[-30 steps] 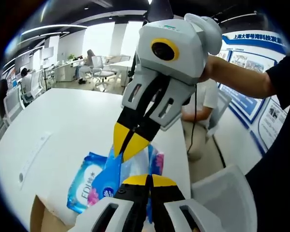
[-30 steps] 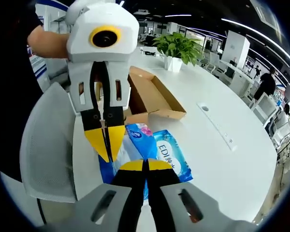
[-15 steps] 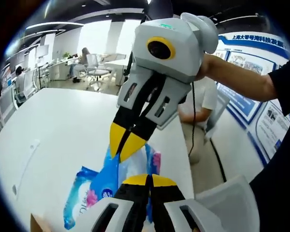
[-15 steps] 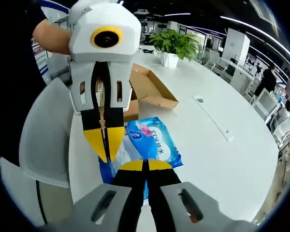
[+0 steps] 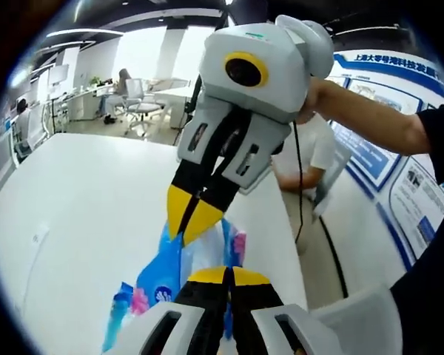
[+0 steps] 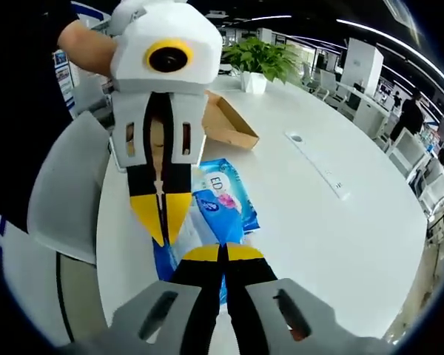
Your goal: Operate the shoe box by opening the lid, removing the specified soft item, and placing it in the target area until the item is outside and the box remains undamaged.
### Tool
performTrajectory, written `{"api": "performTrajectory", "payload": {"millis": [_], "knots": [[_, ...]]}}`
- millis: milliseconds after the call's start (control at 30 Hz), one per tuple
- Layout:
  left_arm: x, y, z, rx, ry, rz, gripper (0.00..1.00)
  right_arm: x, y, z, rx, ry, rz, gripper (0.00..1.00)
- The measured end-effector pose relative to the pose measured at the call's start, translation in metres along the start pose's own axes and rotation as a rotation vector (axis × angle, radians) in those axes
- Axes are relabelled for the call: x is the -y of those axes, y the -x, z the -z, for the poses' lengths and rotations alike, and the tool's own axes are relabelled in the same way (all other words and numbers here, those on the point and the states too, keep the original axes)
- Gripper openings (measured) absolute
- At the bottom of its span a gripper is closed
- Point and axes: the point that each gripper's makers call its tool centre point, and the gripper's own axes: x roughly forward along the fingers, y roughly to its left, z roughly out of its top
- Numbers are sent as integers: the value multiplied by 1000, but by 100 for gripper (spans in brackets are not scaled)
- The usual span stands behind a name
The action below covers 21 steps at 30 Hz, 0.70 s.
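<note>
1. Tissue pack (image 6: 220, 207), blue plastic film: soft, light, slippery; it hangs above the white worktop (image 6: 340, 244), outside the open shoe box (image 6: 226, 122) beyond it.
2. Left gripper (image 6: 160, 222) fingers clamped on the pack's near edge.
3. Right gripper (image 6: 222, 255) fingers pinched together on the same edge.
4. Judgement: the sealed edge seam gives the surest hold; the body would sag and slide.

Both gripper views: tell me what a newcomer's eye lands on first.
The blue tissue pack, pinched from opposite ends by both tools just above the white table. The left tool comes down from the top of the right gripper view, the right tool rises from the bottom. Behind sit the open cardboard box and a potted plant.
</note>
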Motion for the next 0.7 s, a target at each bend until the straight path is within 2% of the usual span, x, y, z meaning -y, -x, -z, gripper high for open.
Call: {"api": "performTrajectory", "payload": {"millis": [367, 700], "knots": [[-14, -29, -9, -12, 13, 11, 0, 28, 3, 33, -49, 13, 5, 0], [-30, -56, -20, -21, 24, 22, 0, 51, -2, 52, -95, 10, 4, 0]]}}
